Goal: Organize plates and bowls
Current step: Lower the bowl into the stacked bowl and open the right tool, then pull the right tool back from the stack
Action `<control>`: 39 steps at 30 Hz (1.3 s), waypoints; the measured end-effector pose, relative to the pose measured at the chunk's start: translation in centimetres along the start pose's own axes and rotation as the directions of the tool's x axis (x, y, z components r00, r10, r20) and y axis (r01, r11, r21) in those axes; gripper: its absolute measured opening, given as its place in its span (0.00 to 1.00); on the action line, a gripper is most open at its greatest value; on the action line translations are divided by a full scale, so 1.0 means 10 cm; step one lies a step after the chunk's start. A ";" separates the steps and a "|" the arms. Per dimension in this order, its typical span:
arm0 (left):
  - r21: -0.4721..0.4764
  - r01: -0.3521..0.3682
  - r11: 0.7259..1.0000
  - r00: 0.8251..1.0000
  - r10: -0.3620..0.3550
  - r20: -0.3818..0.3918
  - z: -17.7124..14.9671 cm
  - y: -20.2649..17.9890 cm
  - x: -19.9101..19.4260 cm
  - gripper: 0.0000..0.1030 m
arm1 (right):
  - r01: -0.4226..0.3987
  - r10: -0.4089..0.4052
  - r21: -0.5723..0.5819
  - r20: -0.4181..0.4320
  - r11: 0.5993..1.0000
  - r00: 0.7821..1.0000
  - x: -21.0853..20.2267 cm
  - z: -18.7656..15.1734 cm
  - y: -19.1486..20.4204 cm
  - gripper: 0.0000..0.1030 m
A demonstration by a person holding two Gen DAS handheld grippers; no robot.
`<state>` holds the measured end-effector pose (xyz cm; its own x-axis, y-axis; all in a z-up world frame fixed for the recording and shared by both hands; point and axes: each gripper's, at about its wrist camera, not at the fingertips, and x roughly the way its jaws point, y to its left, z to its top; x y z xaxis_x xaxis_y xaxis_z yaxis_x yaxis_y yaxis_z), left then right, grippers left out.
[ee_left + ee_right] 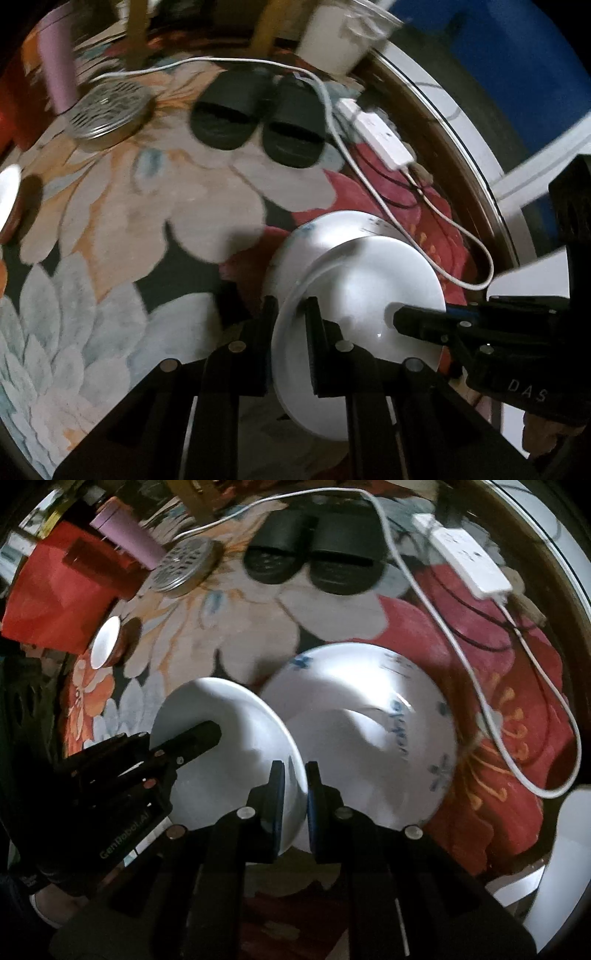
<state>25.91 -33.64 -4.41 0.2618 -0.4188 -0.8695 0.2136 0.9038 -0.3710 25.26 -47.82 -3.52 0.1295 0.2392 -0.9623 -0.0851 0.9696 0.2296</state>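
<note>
A plain white plate (369,288) hangs tilted just above the floral carpet, held by both grippers. My left gripper (291,306) is shut on its near rim, and my right gripper (399,317) clamps the opposite rim from the right. In the right wrist view, the right gripper (295,771) pinches the plain plate (229,716) at its edge, and the left gripper (210,734) bites it from the left. A larger white plate with blue patterns (369,686) lies on the carpet right behind and partly under the held plate, its far edge showing as the patterned plate (325,232).
A small white bowl with a brown outside (105,642) sits at the left. Black slippers (258,118), a round metal strainer (107,110), a pink tumbler (125,539), a red bag (55,590) and a white power strip (469,561) with its cable ring the carpet.
</note>
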 end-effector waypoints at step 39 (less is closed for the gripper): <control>-0.013 -0.075 0.997 0.993 0.076 0.094 -0.01 0.21 -0.11 0.99 | 0.161 -0.164 0.053 0.070 0.986 0.984 -0.03 -0.13 -0.30 0.98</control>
<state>25.93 -31.28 -4.26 0.3642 -0.3557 -0.8607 0.1811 0.9336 -0.3092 24.15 -50.92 -4.08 0.2106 0.0798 -0.9743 -0.0108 0.9968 0.0793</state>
